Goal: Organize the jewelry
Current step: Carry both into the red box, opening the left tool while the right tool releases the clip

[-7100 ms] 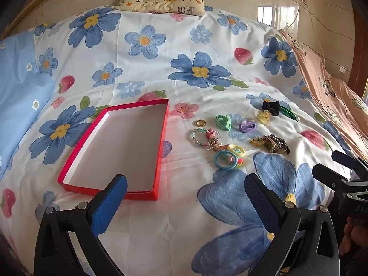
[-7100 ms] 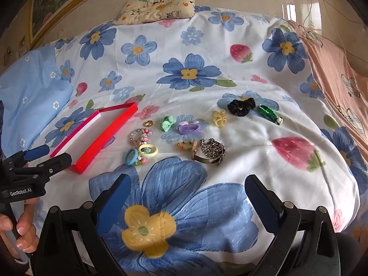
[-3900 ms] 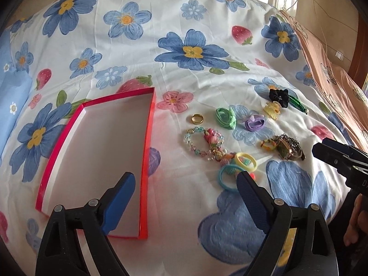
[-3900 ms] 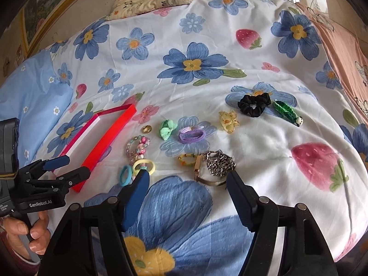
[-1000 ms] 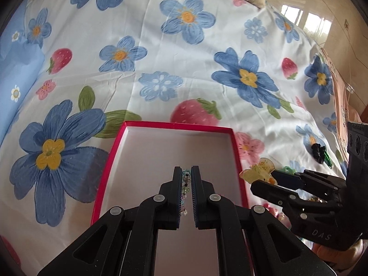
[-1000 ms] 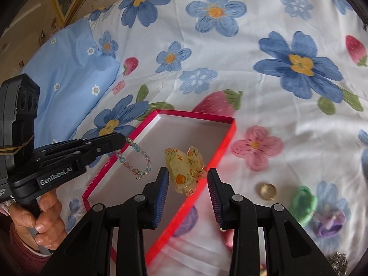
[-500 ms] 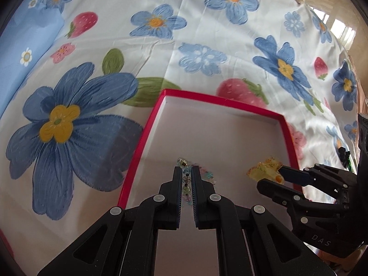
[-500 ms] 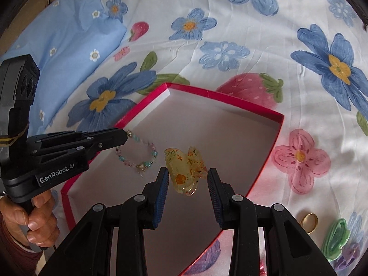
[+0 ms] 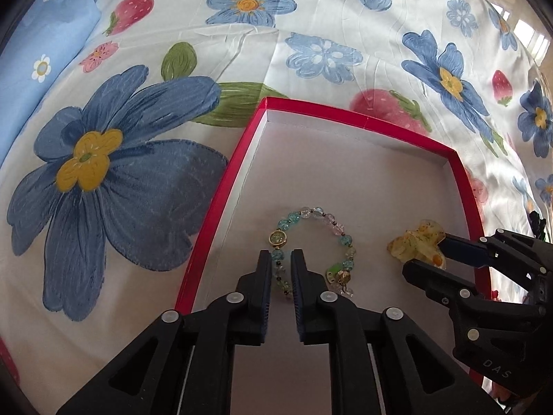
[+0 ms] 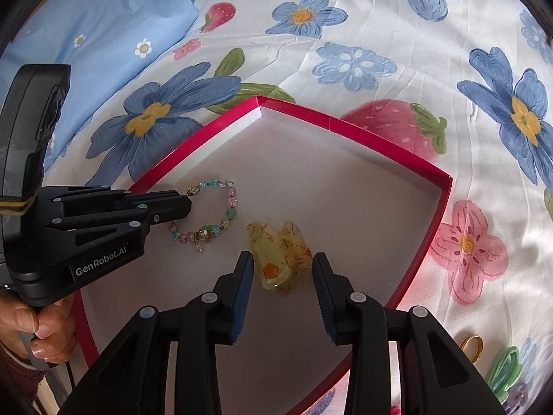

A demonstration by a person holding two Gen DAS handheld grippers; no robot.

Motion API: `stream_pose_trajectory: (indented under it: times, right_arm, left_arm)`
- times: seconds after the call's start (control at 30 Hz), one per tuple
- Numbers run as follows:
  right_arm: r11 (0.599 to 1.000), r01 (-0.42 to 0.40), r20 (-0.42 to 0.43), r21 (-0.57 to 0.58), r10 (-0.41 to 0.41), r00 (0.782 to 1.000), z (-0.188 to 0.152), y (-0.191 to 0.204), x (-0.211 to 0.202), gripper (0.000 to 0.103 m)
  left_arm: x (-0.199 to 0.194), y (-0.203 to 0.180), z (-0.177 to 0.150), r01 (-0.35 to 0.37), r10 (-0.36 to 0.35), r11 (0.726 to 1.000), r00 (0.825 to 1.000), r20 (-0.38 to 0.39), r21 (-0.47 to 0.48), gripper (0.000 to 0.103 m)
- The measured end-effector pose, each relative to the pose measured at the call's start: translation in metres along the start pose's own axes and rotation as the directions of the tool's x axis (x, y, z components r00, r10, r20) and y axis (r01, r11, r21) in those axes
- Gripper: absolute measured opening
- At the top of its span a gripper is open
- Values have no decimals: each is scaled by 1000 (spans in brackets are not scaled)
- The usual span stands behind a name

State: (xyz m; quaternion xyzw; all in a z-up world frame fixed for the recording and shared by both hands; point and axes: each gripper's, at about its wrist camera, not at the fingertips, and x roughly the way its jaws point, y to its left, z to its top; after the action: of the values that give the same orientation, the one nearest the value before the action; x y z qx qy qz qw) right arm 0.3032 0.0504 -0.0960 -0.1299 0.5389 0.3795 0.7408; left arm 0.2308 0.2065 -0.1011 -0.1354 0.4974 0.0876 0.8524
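Red-rimmed box [image 9: 221, 186] [image 10: 428, 221] lies open on the bed, on a floral sheet [image 9: 103, 159] [image 10: 363, 62] printed with blue flowers and strawberries. A plain blue pillow [image 10: 114, 17] sits at 10 o'clock from the box.

Left gripper [image 9: 280, 263] [image 10: 183, 204]: fingers drawn to a narrow gap, tips low over the box floor. A beaded bracelet [image 9: 312, 242] [image 10: 207, 214] lies on the white floor of the box, and one side of its loop runs through that gap. In the left wrist view a sliver of space shows on each side of the beads; whether the pads still touch them cannot be told. The rest of the loop spreads toward 1 o'clock from the fingertips.

Right gripper [image 10: 282, 268] [image 9: 427, 254]: fingers moderately wide. A yellow translucent hair claw [image 10: 278, 254] [image 9: 416, 243] with orange and green flecks sits between them on the box floor, at 3 o'clock from the bracelet. In the right wrist view the left pad is just beside the claw and the right pad stands apart from it.

Outside the box, at 4 o'clock from it on the sheet: a gold ring [image 10: 471, 346] and a green hair tie [image 10: 503, 368], near each other.

The person's left hand [image 10: 45, 332] grips the left tool's handle.
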Motion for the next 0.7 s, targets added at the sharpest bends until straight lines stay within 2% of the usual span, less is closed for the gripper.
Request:
stream_pose_trajectory:
  times: [0.1, 0.17, 0.2, 0.23, 0.27, 0.47, 0.7]
  right_arm:
    - [1000, -1, -2, 0, 1, 1000, 0, 0, 0, 37]
    - [1000, -5, 0, 5, 5, 1000, 0, 0, -1, 38]
    - [1000, -19, 6, 15, 19, 1000, 0, -1, -3, 44]
    - [999, -30, 12, 19, 30, 999, 0, -1, -5, 50]
    - [999, -30, 22, 23, 30, 999, -1, -1, -8, 52]
    - [997, -41, 88, 71, 35, 996, -8, -9, -36, 52]
    - [985, -59, 178, 165, 30, 984, -32, -32, -83, 52]
  left_arm:
    - [-4, -1, -1, -15, 15, 1000, 1000, 15, 5, 37]
    - [-7, -2, -3, -20, 20, 1000, 1000, 22, 7, 42]
    - [-9, -2, -3, -22, 22, 1000, 999, 24, 7, 45]
    - [-11, -2, -4, -21, 21, 1000, 999, 27, 5, 46]
    - [-14, -2, -5, -22, 22, 1000, 999, 29, 3, 48]
    - [-37, 3, -10, -5, 7, 1000, 999, 48, -28, 52]
    - [-71, -3, -20, 25, -21, 999, 996, 90, -38, 57]
